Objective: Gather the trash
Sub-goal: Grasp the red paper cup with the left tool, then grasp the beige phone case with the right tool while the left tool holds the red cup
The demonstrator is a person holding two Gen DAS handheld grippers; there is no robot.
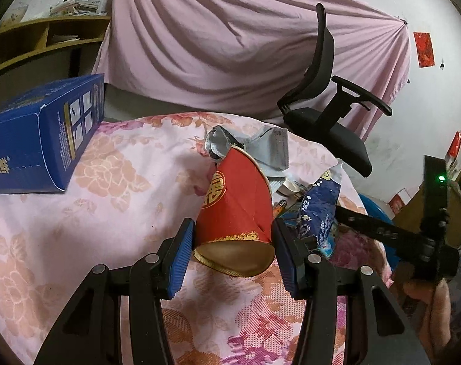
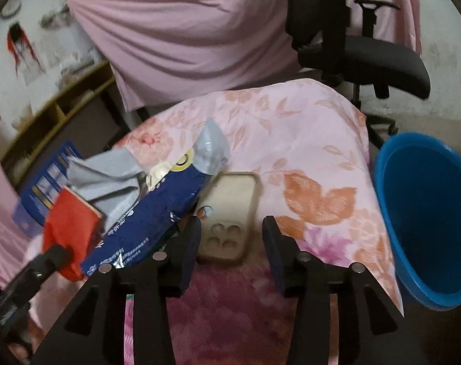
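A crushed red paper cup (image 1: 236,210) with a gold emblem sits between the blue pads of my left gripper (image 1: 233,252), which is shut on its base end. The cup also shows in the right wrist view (image 2: 70,228), blurred, at the left. Beside it lie a dark blue snack wrapper (image 1: 317,213) (image 2: 148,216) and grey crumpled packaging (image 1: 270,149) (image 2: 108,176). My right gripper (image 2: 230,240) is open and empty, its jaws either side of a beige phone case (image 2: 229,216) on the floral cloth. A blue bin (image 2: 428,213) stands at the right.
A blue carton (image 1: 38,140) lies on the cloth at the left. A black office chair (image 1: 328,103) (image 2: 361,51) stands behind the table, before a pink drape. Wooden shelves (image 1: 41,42) are at the far left. The floral-clothed table (image 2: 306,140) drops off near the bin.
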